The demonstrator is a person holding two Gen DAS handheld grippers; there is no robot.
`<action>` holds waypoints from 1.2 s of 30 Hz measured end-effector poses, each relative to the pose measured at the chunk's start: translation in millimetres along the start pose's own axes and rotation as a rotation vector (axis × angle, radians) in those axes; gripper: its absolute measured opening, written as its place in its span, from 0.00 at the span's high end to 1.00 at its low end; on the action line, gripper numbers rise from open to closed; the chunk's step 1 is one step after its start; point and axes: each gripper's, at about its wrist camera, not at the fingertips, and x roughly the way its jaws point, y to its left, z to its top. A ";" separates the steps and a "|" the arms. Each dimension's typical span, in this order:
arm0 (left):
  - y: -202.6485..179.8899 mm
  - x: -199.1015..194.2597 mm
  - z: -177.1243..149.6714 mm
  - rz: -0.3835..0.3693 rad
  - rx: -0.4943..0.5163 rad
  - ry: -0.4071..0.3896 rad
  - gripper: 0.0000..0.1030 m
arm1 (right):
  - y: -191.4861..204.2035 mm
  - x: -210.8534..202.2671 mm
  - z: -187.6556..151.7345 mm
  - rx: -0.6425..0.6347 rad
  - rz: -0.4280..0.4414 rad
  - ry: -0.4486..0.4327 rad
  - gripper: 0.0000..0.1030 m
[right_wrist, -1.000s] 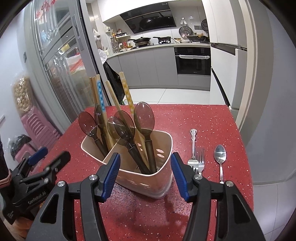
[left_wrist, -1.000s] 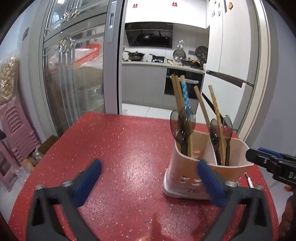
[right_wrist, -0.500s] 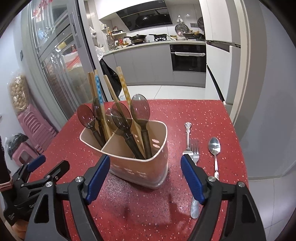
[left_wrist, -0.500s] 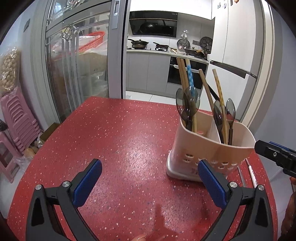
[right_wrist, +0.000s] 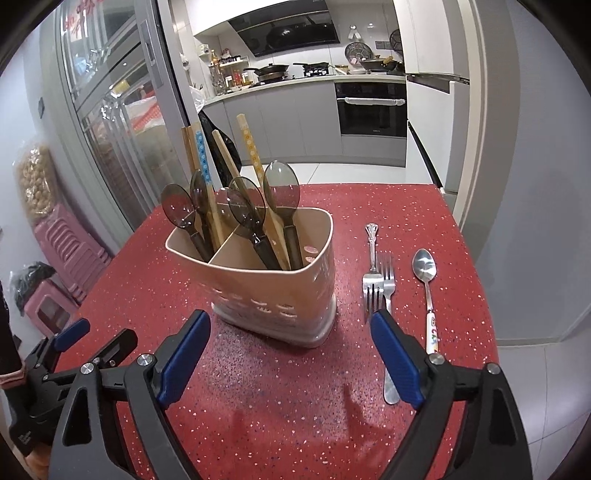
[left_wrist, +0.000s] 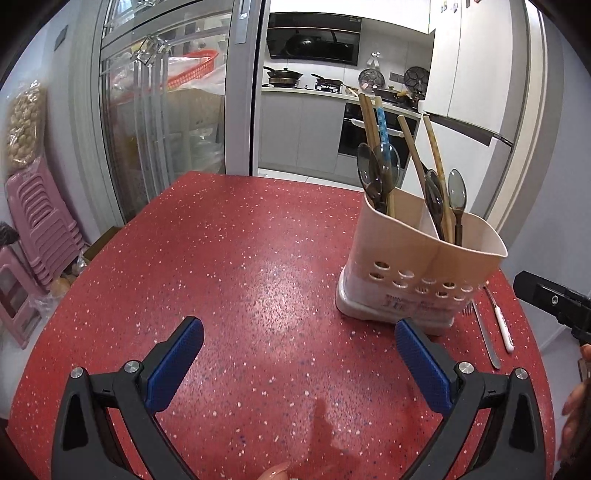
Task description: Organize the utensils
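Utensil holder [right_wrist: 258, 280] ahead; right gripper [right_wrist: 288, 358] and left gripper [left_wrist: 299, 363] spread wide, apparently touching nothing.

A home kitchen: beyond the red speckled tabletop [right_wrist: 388, 206], far across the room, stand grey cabinets, a built-in oven [right_wrist: 371, 109], pans on a hob under a black range hood [right_wrist: 284, 35], and pink stacked stools [left_wrist: 40, 221] at left.

Bare red table [left_wrist: 236, 266] left of utensil caddy [right_wrist: 280, 284] — forks [right_wrist: 378, 284], spoon [right_wrist: 424, 269] crowding its right
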 end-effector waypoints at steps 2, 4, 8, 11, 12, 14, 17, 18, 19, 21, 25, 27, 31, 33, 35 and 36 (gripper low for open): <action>1.4 -2.0 -4.6 0.004 0.002 0.007 0.00 | 1.0 -3.3 -5.5 -0.002 -0.005 -0.009 0.12; 2.9 -3.7 -12.0 0.012 0.010 0.016 0.00 | 2.0 -5.5 -10.5 -0.007 -0.009 -0.014 0.12; 2.1 -8.2 -24.3 0.035 0.032 0.012 0.00 | 3.8 -8.0 -21.3 -0.011 -0.011 -0.005 0.12; 2.3 -11.7 -27.8 0.030 0.029 0.006 0.00 | 2.1 -9.4 -27.9 0.007 -0.012 0.006 0.12; 2.2 -13.3 -30.0 0.025 0.024 0.004 0.00 | 2.2 -9.9 -30.8 0.011 -0.014 0.010 0.12; 2.5 -14.9 -32.7 0.014 0.019 0.004 0.00 | 3.1 -10.3 -36.6 0.010 -0.027 0.017 0.12; -2.5 -21.4 -34.1 0.007 0.033 -0.015 0.00 | 4.1 -13.8 -43.4 0.002 -0.062 0.019 0.12; -3.7 -24.0 -33.4 0.006 0.038 -0.026 0.00 | 4.2 -15.9 -44.9 0.003 -0.074 0.014 0.12; -6.1 -28.4 -32.3 0.004 0.044 -0.047 0.00 | 3.7 -19.0 -45.7 0.004 -0.089 0.002 0.12; -9.7 -37.1 -29.7 0.001 0.054 -0.091 0.00 | 2.7 -28.7 -46.2 0.009 -0.125 -0.048 0.12; -17.6 -49.3 -22.2 0.000 0.087 -0.172 0.00 | 3.1 -47.7 -43.5 0.014 -0.170 -0.148 0.12; -19.8 -48.1 -17.4 -0.012 0.095 -0.169 0.00 | 2.9 -48.6 -40.1 0.014 -0.175 -0.161 0.12; -19.2 -47.2 -7.0 -0.024 0.087 -0.182 0.00 | 4.0 -47.9 -32.3 0.016 -0.178 -0.166 0.12; -18.9 -47.2 -0.7 -0.027 0.091 -0.191 0.00 | 4.6 -47.1 -29.9 0.014 -0.180 -0.171 0.12; -18.8 -46.9 5.2 -0.027 0.098 -0.202 0.00 | 6.8 -46.8 -26.6 0.004 -0.187 -0.179 0.12; -18.3 -46.7 8.6 -0.027 0.100 -0.209 0.00 | 8.6 -47.3 -25.2 -0.007 -0.195 -0.188 0.12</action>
